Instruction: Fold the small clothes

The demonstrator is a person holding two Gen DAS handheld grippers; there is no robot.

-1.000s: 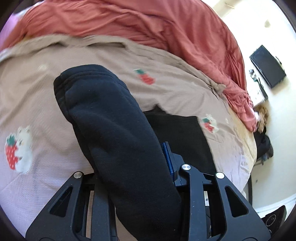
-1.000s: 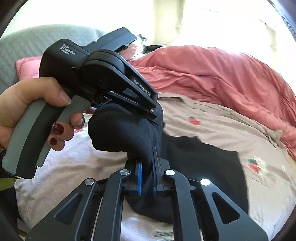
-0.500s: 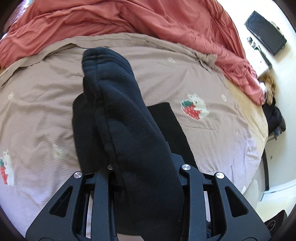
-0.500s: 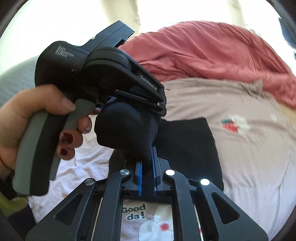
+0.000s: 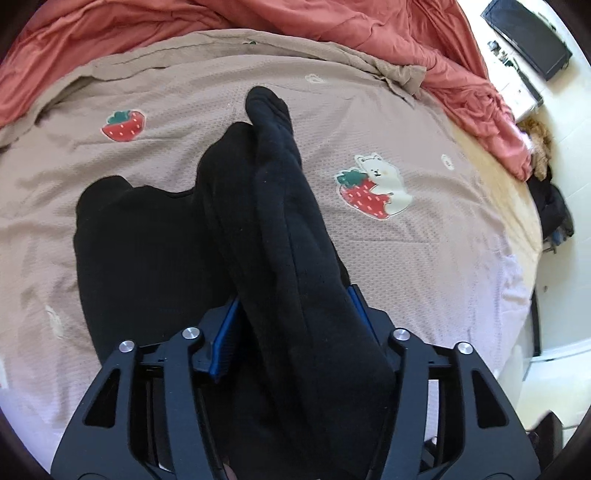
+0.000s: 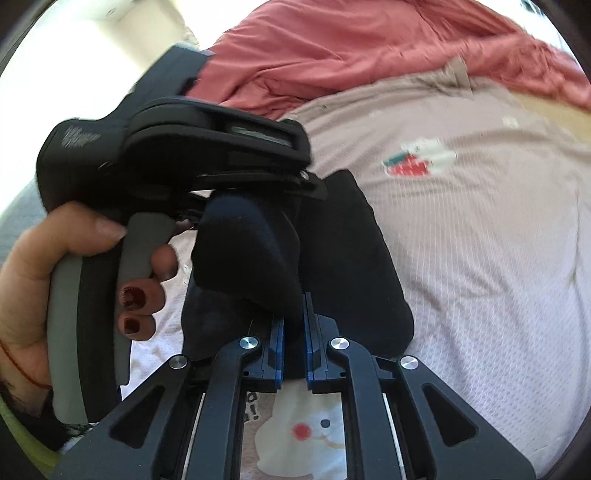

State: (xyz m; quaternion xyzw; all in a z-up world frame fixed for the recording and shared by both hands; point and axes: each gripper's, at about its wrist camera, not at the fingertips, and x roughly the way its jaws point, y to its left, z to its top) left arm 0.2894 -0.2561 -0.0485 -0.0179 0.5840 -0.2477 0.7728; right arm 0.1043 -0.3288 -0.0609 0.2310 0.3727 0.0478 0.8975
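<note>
A small black garment (image 5: 277, 221) hangs as a thick folded roll over its own flat part (image 5: 140, 240), which lies on the beige strawberry-print sheet (image 5: 424, 258). My left gripper (image 5: 291, 306) points steeply down and its jaws are opening; the roll sits between them, and the left blue pad (image 5: 225, 332) stands just free of the cloth. In the right wrist view my right gripper (image 6: 293, 321) is shut on a fold of the same garment (image 6: 243, 258). There a hand (image 6: 55, 266) holds the left gripper's body (image 6: 184, 155) close above the cloth.
A rumpled red duvet (image 5: 258, 14) covers the far side of the bed. The bed's edge runs down the right, with a flat black device (image 5: 528, 40) and dark items (image 5: 554, 210) on the pale floor beyond. A printed white cloth (image 6: 303, 432) lies under my right gripper.
Both grippers carried the black roll across the bed and lower, over the garment's flat part. The left jaws spread apart around the roll. The right gripper rolled but stayed clamped.
</note>
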